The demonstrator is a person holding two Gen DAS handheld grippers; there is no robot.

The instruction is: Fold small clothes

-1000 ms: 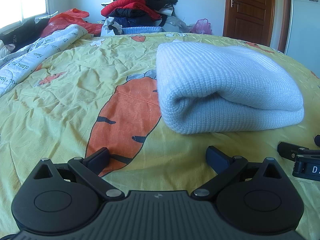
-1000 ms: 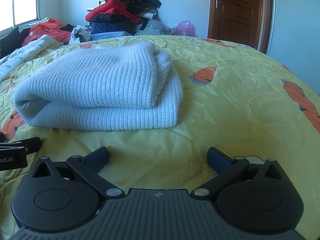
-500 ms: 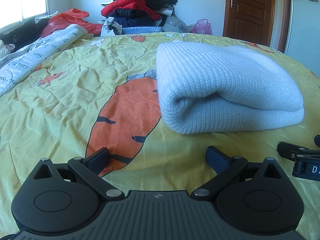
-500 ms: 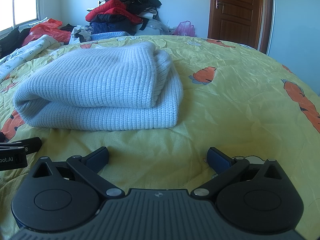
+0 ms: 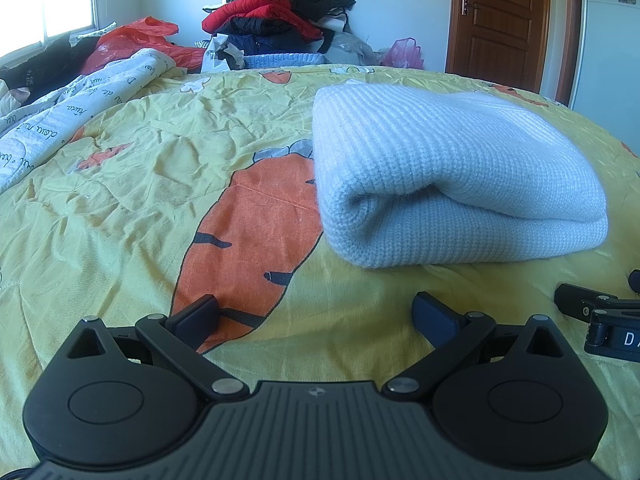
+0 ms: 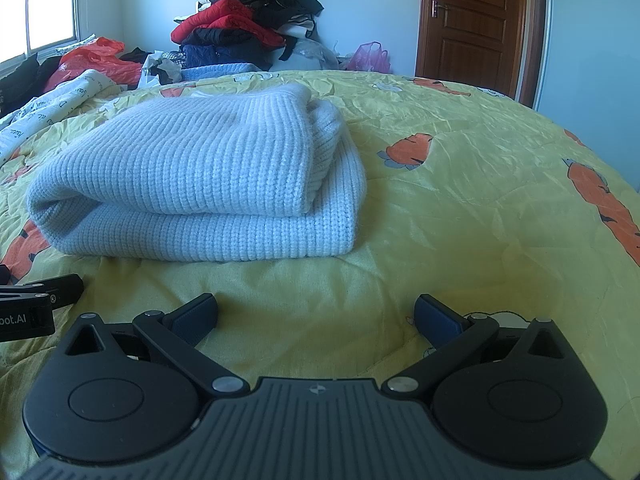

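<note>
Knitwear first: a pale blue knitted sweater (image 5: pixel 452 176) lies folded in a thick bundle on the bed (image 5: pixel 120 200), on its yellow carrot-print cover, toward the middle and short of the near edge. Both tools rest low on the cover just in front of it, apart from it. The left tool (image 5: pixel 316 312) has its jaws spread wide and holds nothing, pointing at the sweater's rounded fold. The right tool (image 6: pixel 316 312) is likewise wide and empty, facing the layered edge. Beyond the bed's far edge stands a pile of clothes (image 6: pixel 244 28).
</note>
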